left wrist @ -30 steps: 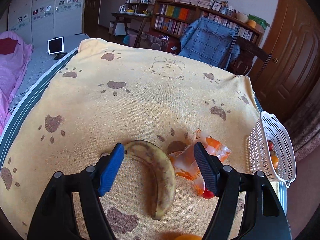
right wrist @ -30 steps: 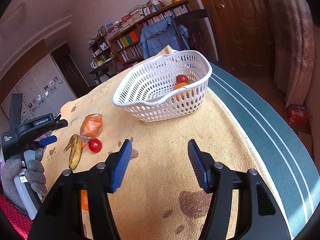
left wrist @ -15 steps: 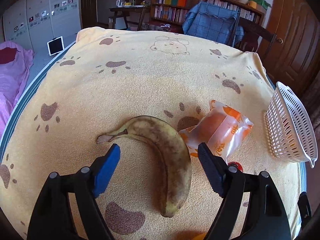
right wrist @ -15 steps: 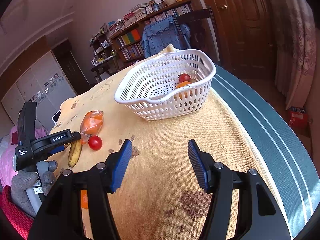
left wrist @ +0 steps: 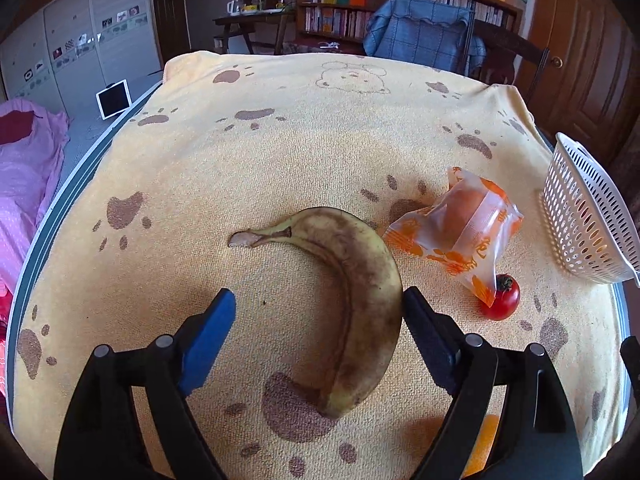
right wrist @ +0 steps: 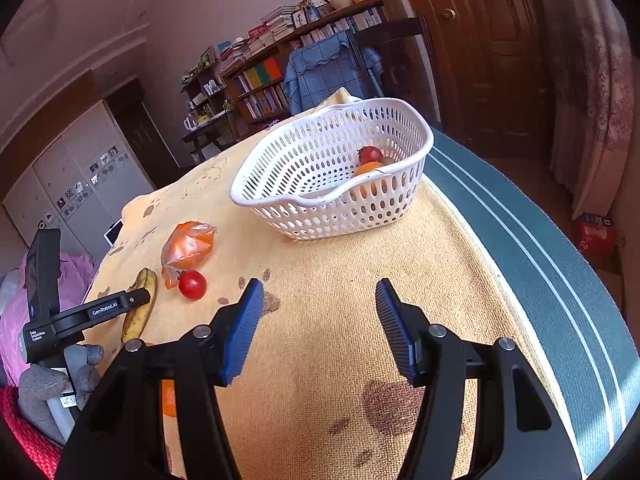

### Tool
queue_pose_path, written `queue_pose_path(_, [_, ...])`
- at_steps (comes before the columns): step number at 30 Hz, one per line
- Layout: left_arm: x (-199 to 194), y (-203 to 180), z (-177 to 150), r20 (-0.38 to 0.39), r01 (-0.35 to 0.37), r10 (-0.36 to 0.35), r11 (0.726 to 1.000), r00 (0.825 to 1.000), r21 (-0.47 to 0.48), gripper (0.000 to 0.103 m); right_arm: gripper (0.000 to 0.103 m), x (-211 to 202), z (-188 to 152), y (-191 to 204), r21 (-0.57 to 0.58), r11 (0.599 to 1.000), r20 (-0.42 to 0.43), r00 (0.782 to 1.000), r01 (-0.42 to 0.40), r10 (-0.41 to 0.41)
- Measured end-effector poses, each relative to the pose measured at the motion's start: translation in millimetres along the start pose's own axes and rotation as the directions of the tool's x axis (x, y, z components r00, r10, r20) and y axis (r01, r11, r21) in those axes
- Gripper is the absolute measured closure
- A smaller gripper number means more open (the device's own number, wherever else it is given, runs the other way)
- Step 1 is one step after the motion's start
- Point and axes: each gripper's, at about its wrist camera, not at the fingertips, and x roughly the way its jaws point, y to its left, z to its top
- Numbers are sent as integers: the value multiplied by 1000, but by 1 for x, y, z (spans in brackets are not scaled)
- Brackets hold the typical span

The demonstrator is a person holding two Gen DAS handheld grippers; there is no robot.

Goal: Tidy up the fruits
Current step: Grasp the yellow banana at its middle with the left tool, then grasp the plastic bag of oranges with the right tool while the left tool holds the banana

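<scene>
Left gripper (left wrist: 316, 316): black frame, blue pads, jaws spread wide and just been opening further; straddles the lower body of the brown-spotted yellow banana (left wrist: 352, 304). Right pad sits just beside the peel, contact not certain; left pad well apart from it. No grip yet.

Right gripper (right wrist: 318, 320): jaws partly spread, nothing between them, hanging over bare towel.

Banana position: lying flat on the yellow paw-print towel (left wrist: 280, 140) that covers the worktop, stem pointing away to the left, curve bulging toward the right pad.

Step in hand (judgement): lining up to pinch the banana for the white perforated plastic basket (right wrist: 332, 184).

Risk 1: fruit sits off-centre; on closing, the left pad would likely shove it sideways or roll it rather than pinch it square.

Risk 2: peel looks overripe; a hard squeeze could bruise or split it.

Risk 3: pads low to the towel could snag the pile and drag the cloth.

Nearby: orange-printed clear plastic packet (left wrist: 460, 228) just right of the banana; small red tomato (left wrist: 500, 298) touching the packet's lower corner. Both lie between banana and basket; a low carry could knock them.

Basket: at the towel's far right edge, already holding a red fruit and an orange one.

Other: an orange object shows partly under the left gripper frame; identity unclear.
</scene>
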Motion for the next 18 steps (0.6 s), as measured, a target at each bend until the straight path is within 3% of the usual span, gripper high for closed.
queue_pose_path(3, [1,-6,0,0,-23,23,999,1000,26,20,43,1,0,1,-4,1000,0,1000,1,-1])
queue_pose_path(5, [6,-14,1,-5,-28,29,998,1000,55,30,43,1,0,1,-6,1000,1,1000,2,-2])
queue_pose_path(7, [14,-20,4,-27,-16,18,998,999,67,50,43,1,-1,1,-10,1000,2,1000,2,-2])
queue_pose_path(8, [16,-23,5,-24,-19,21,997,1000,70,50,43,1,-1,1,-11,1000,2,1000,3,-3])
queue_pose_path(10, [17,-25,7,-13,-1,2,997,1000,80,62,43,1,-1,2,-10,1000,1,1000,2,-2])
queue_pose_path(18, [12,-20,3,56,28,-31,998,998,60,69,43,4,-3,8,-33,999,-17,1000,19,-20])
